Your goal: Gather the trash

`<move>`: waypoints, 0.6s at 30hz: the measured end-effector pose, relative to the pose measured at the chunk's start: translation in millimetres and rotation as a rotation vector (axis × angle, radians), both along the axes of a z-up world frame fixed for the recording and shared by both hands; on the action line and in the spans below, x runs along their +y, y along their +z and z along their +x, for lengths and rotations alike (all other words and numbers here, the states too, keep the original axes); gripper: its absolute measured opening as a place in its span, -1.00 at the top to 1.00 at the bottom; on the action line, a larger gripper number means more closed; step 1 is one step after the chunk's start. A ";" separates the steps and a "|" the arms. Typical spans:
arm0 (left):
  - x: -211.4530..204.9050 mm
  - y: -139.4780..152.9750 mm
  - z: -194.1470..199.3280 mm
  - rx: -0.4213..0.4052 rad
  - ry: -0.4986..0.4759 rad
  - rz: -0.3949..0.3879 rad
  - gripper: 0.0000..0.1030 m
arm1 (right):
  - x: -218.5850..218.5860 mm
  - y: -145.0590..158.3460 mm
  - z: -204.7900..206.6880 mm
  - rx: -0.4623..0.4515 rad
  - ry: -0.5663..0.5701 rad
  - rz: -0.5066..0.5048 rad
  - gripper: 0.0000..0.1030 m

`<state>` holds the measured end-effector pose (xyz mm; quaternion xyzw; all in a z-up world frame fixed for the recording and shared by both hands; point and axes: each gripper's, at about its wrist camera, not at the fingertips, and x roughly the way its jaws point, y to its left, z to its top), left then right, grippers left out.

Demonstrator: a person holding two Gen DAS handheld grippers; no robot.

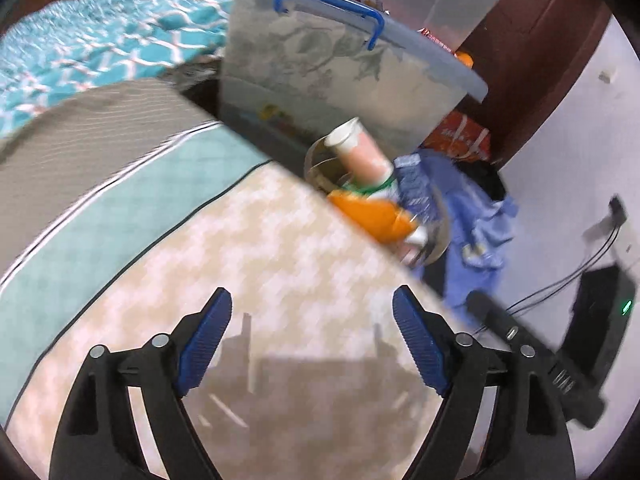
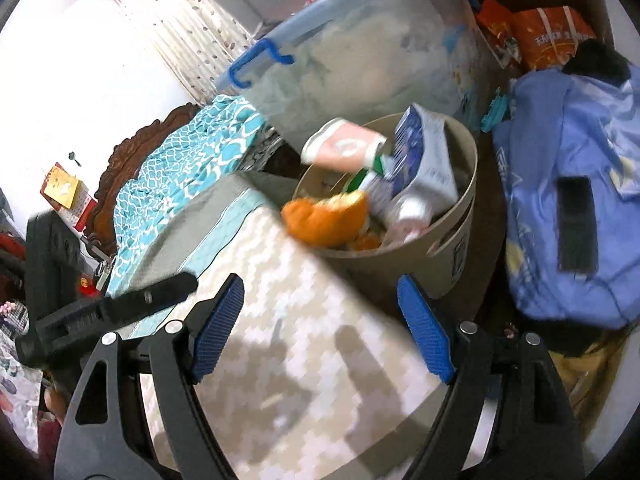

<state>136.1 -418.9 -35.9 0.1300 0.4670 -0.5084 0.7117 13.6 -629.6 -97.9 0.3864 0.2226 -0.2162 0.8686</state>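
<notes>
Several pieces of trash already sit in the round beige bin [image 2: 448, 256] on the floor, just past the corner of the patterned mattress [image 2: 304, 360]. Both claws hang above that mattress corner, jaws spread wide, nothing between the blue pads: left claw [image 1: 312, 340] released, right claw [image 2: 320, 328] released.

Bin contents, as far as motion blur allows:
- paper cup [image 2: 344, 148], pink and white, lying tilted across the rim. Likely light, thin-walled, crushes easily. Best pinched across the wall near the mouth, gently.
- orange peel [image 2: 328, 216], resting at the near rim. Soft, limp, possibly damp; a pinch on the thick curled edge should hold.
- blue-and-white carton [image 2: 420, 160], standing tilted inside. Stiff card, light if empty; grip across its flat faces.
- small white bottle [image 2: 412, 216] below the carton, partly hidden. Smooth plastic, probably slippery.

Bin itself looks like rigid plastic, light; the rim would be the spot to grab.

Surroundings: clear storage box with blue handle [image 2: 256, 64] behind the bin, blue bag [image 2: 568, 184] to its right. No loose trash visible on the mattress from either view.
</notes>
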 end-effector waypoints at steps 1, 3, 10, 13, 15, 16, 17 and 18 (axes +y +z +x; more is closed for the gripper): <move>9.0 -0.4 -2.7 -0.021 0.007 0.008 -0.59 | 6.3 0.1 -0.3 0.000 -0.003 0.004 -0.55; 37.6 -3.8 -8.4 -0.066 0.029 0.026 -0.63 | 23.7 -2.0 -0.7 0.008 -0.010 0.016 -0.55; 113.3 -11.9 -16.4 -0.176 0.108 0.051 -0.75 | 69.5 -6.7 0.3 0.074 -0.029 0.039 -0.56; 132.5 -7.5 -18.4 -0.207 0.131 0.042 -0.80 | 89.8 -5.9 0.5 0.114 -0.019 0.026 -0.56; 141.5 -3.5 -20.4 -0.231 0.139 0.030 -0.83 | 101.0 -4.5 -2.2 0.132 -0.025 0.015 -0.57; 146.2 -0.3 -21.7 -0.266 0.148 0.025 -0.83 | 105.1 -3.4 -4.1 0.139 -0.031 0.011 -0.58; 147.9 1.6 -22.9 -0.290 0.154 0.025 -0.83 | 108.4 -2.5 -5.6 0.144 -0.036 0.007 -0.59; 148.0 3.3 -24.1 -0.304 0.155 0.024 -0.83 | 112.2 -1.0 -7.8 0.149 -0.041 0.002 -0.61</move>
